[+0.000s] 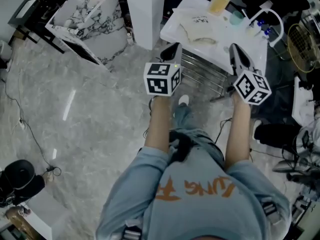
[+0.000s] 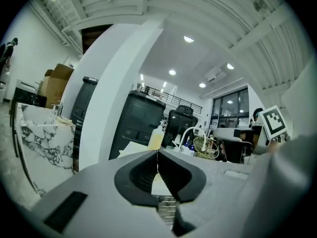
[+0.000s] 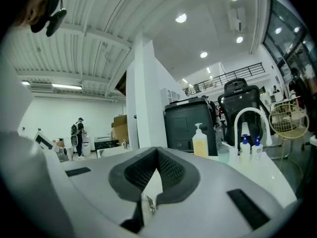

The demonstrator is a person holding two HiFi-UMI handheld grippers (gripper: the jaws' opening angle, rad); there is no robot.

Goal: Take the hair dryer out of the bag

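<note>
A cream cloth bag (image 1: pixel 199 28) with dark print lies flat on the white table (image 1: pixel 172 30) ahead of me. No hair dryer shows in any view. My left gripper (image 1: pixel 171 50) is held in the air short of the table's near edge, its jaws shut with nothing between them. My right gripper (image 1: pixel 235 54) hovers over the table's near edge, right of the bag, also shut and empty. In the left gripper view the left gripper (image 2: pixel 157 155) has its pads touching. The right gripper view shows the right gripper (image 3: pixel 157 153) the same way.
A yellow pump bottle (image 1: pixel 220 1) and a white looped tube with small blue bottles (image 1: pixel 266 21) stand at the table's back. A metal rack (image 1: pixel 202 74) sits under the table. A white pillar (image 1: pixel 145 14) and a marble-patterned box (image 1: pixel 90 19) stand to the left, a wire fan (image 1: pixel 302 44) to the right.
</note>
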